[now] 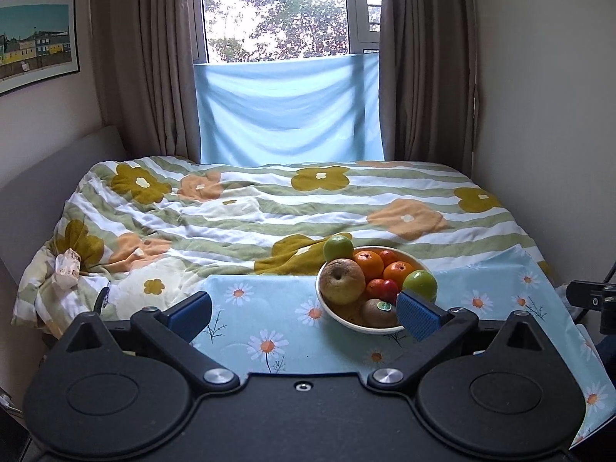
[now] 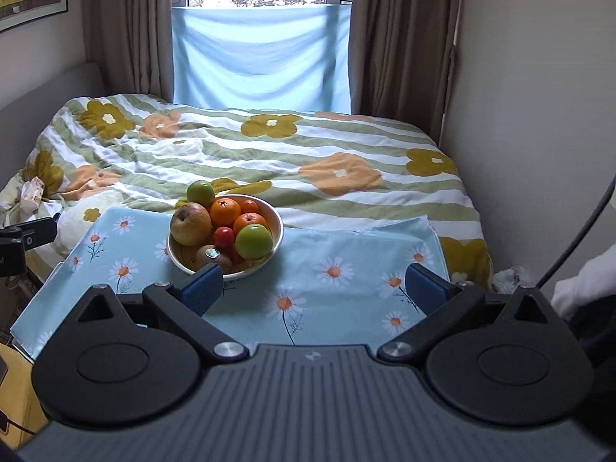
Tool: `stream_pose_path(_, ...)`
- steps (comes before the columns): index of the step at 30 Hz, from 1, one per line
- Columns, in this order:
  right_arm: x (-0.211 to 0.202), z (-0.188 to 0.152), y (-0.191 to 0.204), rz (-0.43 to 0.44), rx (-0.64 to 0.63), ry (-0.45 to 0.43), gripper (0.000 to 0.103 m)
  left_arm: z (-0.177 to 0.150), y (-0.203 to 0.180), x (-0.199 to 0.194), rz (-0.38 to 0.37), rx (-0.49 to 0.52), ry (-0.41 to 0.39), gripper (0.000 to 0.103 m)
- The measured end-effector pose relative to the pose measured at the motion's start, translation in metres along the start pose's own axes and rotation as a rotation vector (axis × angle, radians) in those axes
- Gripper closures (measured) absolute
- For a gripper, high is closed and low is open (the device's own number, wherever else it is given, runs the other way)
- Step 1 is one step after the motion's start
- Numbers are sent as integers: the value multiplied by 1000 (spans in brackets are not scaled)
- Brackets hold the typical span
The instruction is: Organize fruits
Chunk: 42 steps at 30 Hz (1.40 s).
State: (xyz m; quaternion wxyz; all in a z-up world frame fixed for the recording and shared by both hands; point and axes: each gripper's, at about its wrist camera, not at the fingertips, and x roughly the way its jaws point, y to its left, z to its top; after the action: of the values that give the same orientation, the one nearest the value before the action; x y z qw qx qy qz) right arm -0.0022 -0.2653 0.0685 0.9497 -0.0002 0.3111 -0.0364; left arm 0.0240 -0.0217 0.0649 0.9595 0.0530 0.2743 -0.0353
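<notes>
Left gripper (image 1: 304,313), left wrist view: blue pads spread wide, nothing between them, hovering above the daisy-print cloth (image 1: 269,308). White bowl (image 1: 348,319) at about 3 o'clock from frame centre, just ahead of the right-hand pad, which overlaps its near rim in the picture; contact cannot be told. Contents: brownish pear (image 1: 342,281) at the bowl's 9 o'clock, two oranges (image 1: 369,261) toward 12, small red fruits (image 1: 389,288) in the middle, kiwi (image 1: 379,312) at 6, one green apple (image 1: 420,284) at 3, a second green apple (image 1: 338,248) perched at the far rim, 11 o'clock. Floral duvet (image 1: 269,208) beyond. Right gripper (image 2: 313,287), right wrist view: pads likewise fully apart and empty, the bowl (image 2: 277,227) at about 10 o'clock, the left-hand pad just in front of the kiwi (image 2: 211,256). All fruit appears gathered, so the task looks near complete. Risks, judged: the heap is tall, and the far apple (image 2: 200,191) could roll onto the bedding if a pad nudges the rim; the soft bedding under the cloth may let the bowl tip.
</notes>
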Motion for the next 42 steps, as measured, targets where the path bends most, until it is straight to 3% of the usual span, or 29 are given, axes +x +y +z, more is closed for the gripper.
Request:
stream_pose_path(10, -13, -26, 9, 0, 12, 20, 0, -20, -3, -9, 15, 5, 21, 0)
stream_pose_path(42, -22, -25, 12, 7, 47, 17, 0, -26, -5, -16, -3, -9, 19, 0)
